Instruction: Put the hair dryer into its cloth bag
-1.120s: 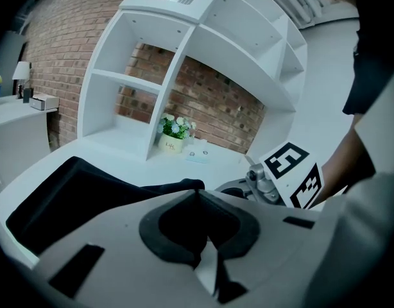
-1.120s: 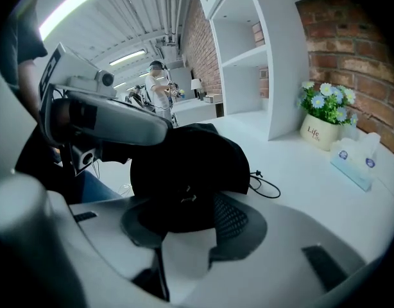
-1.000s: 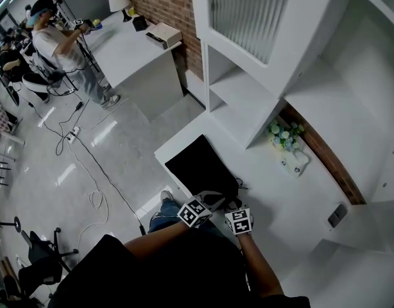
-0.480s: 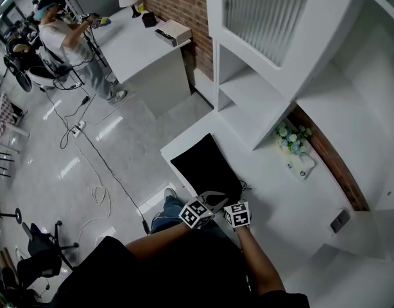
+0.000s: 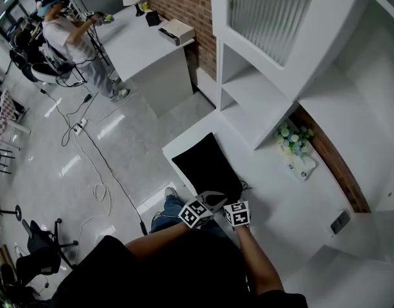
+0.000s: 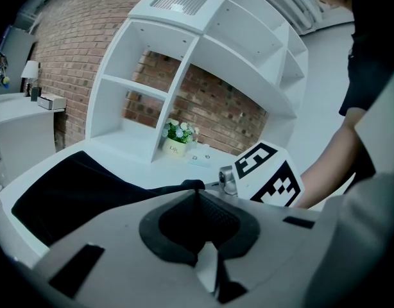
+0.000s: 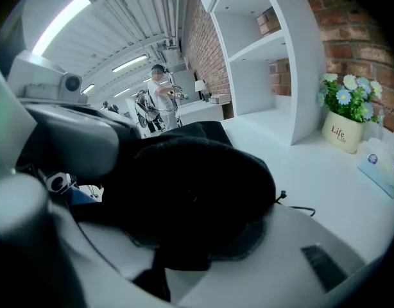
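2 claws meet at the near end of 1 cloth bag (image 5: 203,165), black, which stretches away from both across the white counter (image 5: 274,201). Left claw (image 6: 197,194): jaws pressed together, pinching the bag's edge at their tips. Right claw (image 7: 178,213): jaws partly spread and clamped round 1 bulky black mass (image 7: 210,169) that fills the gap between them. Whether this mass is the hair dryer bare or under cloth cannot be told, since black merges with black. 1 thin cord (image 7: 298,207) lies on the counter just right of the mass, its origin hidden behind it. 1 flower pot (image 7: 343,126) stands well beyond the right claw.
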Motion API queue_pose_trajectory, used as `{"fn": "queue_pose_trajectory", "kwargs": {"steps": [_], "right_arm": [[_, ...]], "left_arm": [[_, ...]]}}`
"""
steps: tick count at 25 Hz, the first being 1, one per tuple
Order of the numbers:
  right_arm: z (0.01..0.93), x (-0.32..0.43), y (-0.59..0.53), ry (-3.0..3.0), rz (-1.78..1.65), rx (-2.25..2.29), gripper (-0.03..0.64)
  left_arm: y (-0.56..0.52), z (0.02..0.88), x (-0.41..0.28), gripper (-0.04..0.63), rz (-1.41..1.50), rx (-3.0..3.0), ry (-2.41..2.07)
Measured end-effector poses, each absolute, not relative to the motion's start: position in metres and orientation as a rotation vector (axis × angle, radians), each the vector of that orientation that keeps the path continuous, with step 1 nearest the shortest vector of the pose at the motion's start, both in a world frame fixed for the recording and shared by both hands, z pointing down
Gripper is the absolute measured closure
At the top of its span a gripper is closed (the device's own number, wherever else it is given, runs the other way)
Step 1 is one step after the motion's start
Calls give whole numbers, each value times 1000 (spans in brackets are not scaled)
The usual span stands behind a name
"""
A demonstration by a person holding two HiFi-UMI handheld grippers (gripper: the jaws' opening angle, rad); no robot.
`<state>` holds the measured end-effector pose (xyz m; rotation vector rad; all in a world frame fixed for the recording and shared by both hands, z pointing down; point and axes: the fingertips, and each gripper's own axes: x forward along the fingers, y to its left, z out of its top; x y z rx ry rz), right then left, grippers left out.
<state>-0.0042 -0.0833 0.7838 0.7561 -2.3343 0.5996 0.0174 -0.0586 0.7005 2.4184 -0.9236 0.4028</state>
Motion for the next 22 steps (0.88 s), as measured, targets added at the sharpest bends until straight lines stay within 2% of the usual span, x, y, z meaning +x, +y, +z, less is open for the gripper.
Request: {"fn": "queue_pose_trajectory", "kwargs": {"steps": [22], "right_arm": [[777, 68, -53, -2314, 631, 929, 457]], "left_arm": [[-48, 738, 45, 563, 568, 2438, -868]]}}
